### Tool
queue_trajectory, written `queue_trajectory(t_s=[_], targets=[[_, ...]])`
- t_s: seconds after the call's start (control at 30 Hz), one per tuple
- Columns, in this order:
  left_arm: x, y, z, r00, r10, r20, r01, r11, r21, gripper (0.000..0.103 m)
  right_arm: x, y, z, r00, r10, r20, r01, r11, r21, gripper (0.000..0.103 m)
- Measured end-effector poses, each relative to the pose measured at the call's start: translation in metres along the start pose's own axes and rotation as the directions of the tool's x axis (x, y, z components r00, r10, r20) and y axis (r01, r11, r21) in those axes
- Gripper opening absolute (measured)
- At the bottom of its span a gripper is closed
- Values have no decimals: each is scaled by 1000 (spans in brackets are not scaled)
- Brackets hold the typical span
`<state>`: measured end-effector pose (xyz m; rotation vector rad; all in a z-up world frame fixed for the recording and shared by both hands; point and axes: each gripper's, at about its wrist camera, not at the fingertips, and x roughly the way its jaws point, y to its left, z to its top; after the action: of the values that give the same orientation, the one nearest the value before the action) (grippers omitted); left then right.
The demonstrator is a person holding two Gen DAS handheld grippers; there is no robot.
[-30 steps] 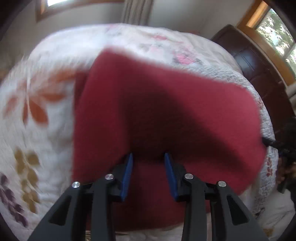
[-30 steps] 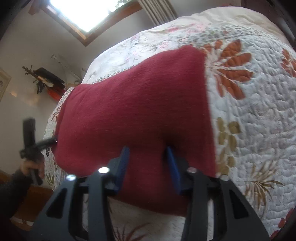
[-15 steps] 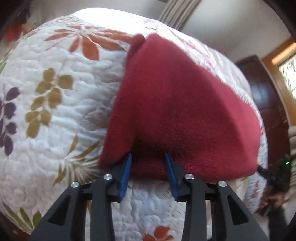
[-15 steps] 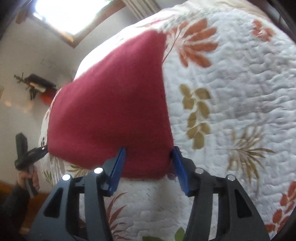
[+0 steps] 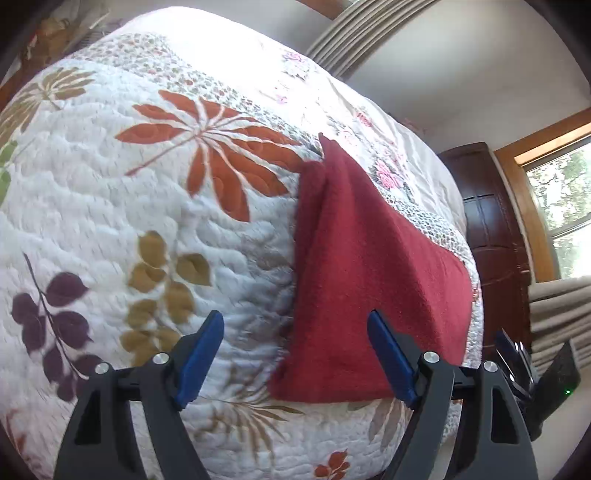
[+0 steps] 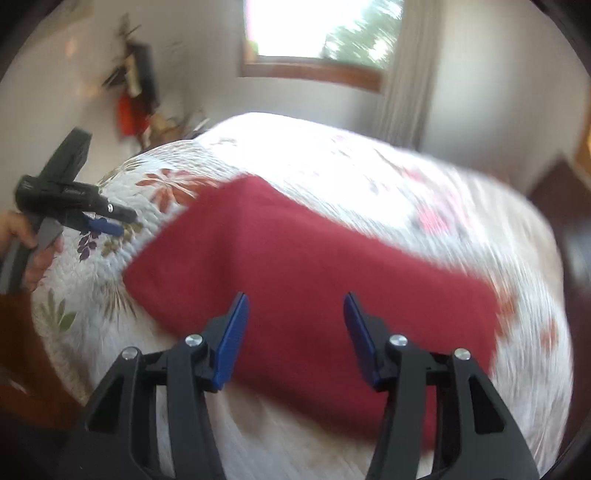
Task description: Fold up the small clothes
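Note:
A dark red cloth (image 5: 369, 280) lies folded flat on the flowered quilt (image 5: 147, 192), its layered edge facing left in the left wrist view. My left gripper (image 5: 295, 319) stands open just above the quilt; its right pad (image 5: 389, 360) is over the cloth's near corner and nothing is between the fingers. In the blurred right wrist view the cloth (image 6: 314, 273) stretches across the bed, and my right gripper (image 6: 295, 299) hangs open above its near edge, holding nothing. The left gripper (image 6: 101, 223) shows at the far left, held by a hand (image 6: 37, 254).
The quilt (image 6: 443, 192) covers the whole bed. A dark wooden cabinet (image 5: 491, 240) stands past the bed's right side, beside a window (image 5: 557, 195) and curtains (image 5: 354, 37). Another window (image 6: 317, 33) and dark items on the wall (image 6: 136, 85) lie beyond the bed.
Both grippers were shut on the red cloth's edge; they have opened, let it go and drawn back. The cloth now rests folded on the quilt. The right view has swung sideways.

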<state>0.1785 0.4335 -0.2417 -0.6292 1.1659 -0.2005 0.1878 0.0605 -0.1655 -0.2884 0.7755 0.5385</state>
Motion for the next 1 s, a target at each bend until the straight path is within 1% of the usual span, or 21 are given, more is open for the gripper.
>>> queue_trajectory(t_s=[0.07, 0.1, 0.17, 0.2, 0.23, 0.27, 0.3, 0.33, 0.4, 0.43, 0.47, 0.5, 0.53, 0.57, 0.63, 0.67, 0.73, 0.8, 0.9, 0.97, 1.0], targets=[[-5, 11, 2, 1000, -13, -13, 14, 1000, 9, 80, 30, 27, 23, 999, -46, 24, 48, 998, -51, 52], [-13, 17, -2, 1000, -13, -18, 13, 1000, 13, 80, 55, 45, 31, 998, -57, 8, 57, 996, -72, 52], [-17, 31, -2, 999, -27, -42, 28, 999, 24, 80, 93, 70, 33, 997, -48, -59, 43, 995, -93, 52], [-17, 37, 0, 998, -38, -46, 39, 999, 21, 80, 114, 90, 28, 992, -50, -119, 36, 992, -123, 51], [-21, 44, 1, 998, -47, -47, 48, 999, 15, 81, 127, 108, 22, 987, -37, -155, 14, 989, -149, 49], [-22, 50, 4, 997, -66, -50, 67, 998, 7, 81, 126, 122, 19, 988, -24, -153, 0, 987, -159, 43], [-24, 55, 7, 995, -83, -52, 83, 997, 0, 81, 122, 138, 16, 990, 12, -141, -36, 984, -172, 34], [-25, 57, 12, 992, -116, -56, 115, 993, -8, 82, 119, 149, 13, 987, 52, -152, -81, 979, -188, 25], [-27, 61, 21, 986, -152, -61, 152, 988, -11, 85, 114, 162, 14, 981, 91, -173, -128, 968, -216, 26], [-25, 63, 28, 982, -177, -67, 176, 984, -16, 85, 111, 161, 18, 979, 111, -173, -145, 970, -194, 31], [-22, 63, 34, 976, -205, -75, 204, 979, -28, 86, 107, 154, 23, 978, 128, -167, -155, 974, -162, 41], [-22, 65, 38, 970, -229, -82, 226, 973, -40, 87, 103, 147, 29, 981, 125, -151, -146, 980, -137, 45], [-16, 65, 45, 958, -271, -98, 265, 962, -69, 89, 98, 142, 34, 983, 112, -142, -132, 982, -137, 49], [-10, 64, 53, 945, -306, -118, 296, 950, -97, 90, 95, 141, 36, 985, 102, -140, -122, 982, -147, 49], [8, 60, 68, 908, -386, -161, 362, 918, -160, 90, 80, 146, 35, 988, 79, -131, -108, 968, -228, 50], [17, 55, 75, 889, -423, -174, 392, 901, -186, 91, 72, 155, 32, 990, 66, -124, -100, 953, -285, 55], [34, 50, 88, 863, -464, -199, 420, 879, -226, 91, 62, 177, 10, 992, -7, -126, -48, 904, -425, 57], [55, 46, 98, 852, -469, -232, 414, 875, -250, 91, 67, 193, -11, 986, -92, -140, 5, 853, -521, 57], [77, 37, 103, 844, -464, -268, 400, 879, -260, 91, 76, 195, -31, 972, -187, -139, 77, 821, -566, 51], [88, 28, 103, 828, -481, -288, 415, 872, -261, 91, 86, 196, -32, 963, -239, -124, 126, 807, -578, 50], [92, 23, 105, 826, -481, -295, 417, 872, -255, 91, 93, 197, -33, 957, -266, -117, 148, 792, -592, 50]])
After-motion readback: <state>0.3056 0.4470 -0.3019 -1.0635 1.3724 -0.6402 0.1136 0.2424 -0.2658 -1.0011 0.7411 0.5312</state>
